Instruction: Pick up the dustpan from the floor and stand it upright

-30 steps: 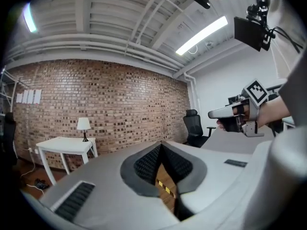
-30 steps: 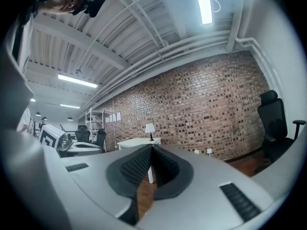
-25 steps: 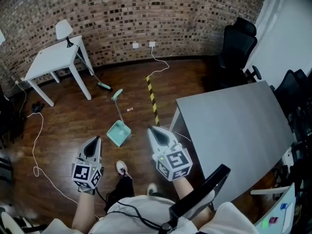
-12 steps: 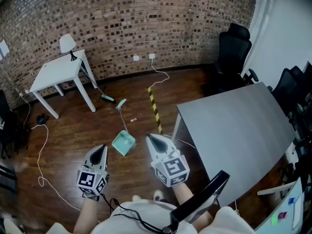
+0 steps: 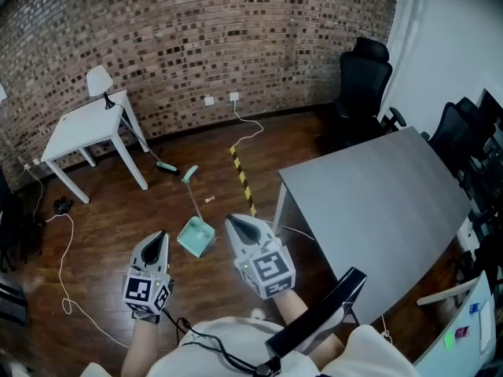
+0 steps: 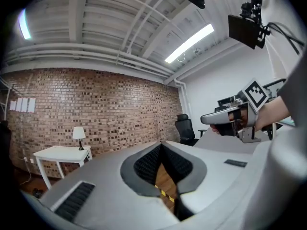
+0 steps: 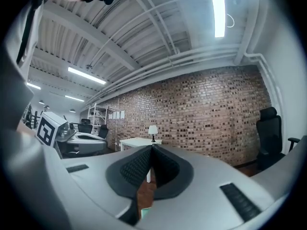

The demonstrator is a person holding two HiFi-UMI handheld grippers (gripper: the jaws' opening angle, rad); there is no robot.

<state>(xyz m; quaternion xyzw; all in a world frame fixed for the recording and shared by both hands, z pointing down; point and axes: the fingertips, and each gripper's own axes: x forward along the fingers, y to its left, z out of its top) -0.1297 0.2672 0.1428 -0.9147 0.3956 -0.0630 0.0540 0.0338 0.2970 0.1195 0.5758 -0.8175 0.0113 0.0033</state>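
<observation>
The teal dustpan (image 5: 196, 236) lies flat on the wooden floor, its long handle (image 5: 191, 195) pointing away toward the brick wall. My left gripper (image 5: 156, 237) hovers high above the floor just left of the pan, jaws shut and empty. My right gripper (image 5: 233, 221) hangs just right of the pan, also shut with nothing in it. In the left gripper view the left gripper's (image 6: 161, 144) tips meet, and the right gripper (image 6: 225, 119) shows beside it. In the right gripper view the right gripper (image 7: 152, 147) is pressed together at the tips, and a sliver of teal (image 7: 146, 213) shows below them.
A white table (image 5: 78, 124) with a lamp (image 5: 100, 79) stands at the back left. A large grey table (image 5: 377, 203) fills the right. A black office chair (image 5: 361, 77) is behind it. A yellow-black tape strip (image 5: 242, 179), a small teal brush (image 5: 167, 166) and a white cable (image 5: 59, 250) lie on the floor.
Both grippers have risen a little and drifted slightly. The person's feet, seen earlier, are out of sight. The dustpan lies where it was.
</observation>
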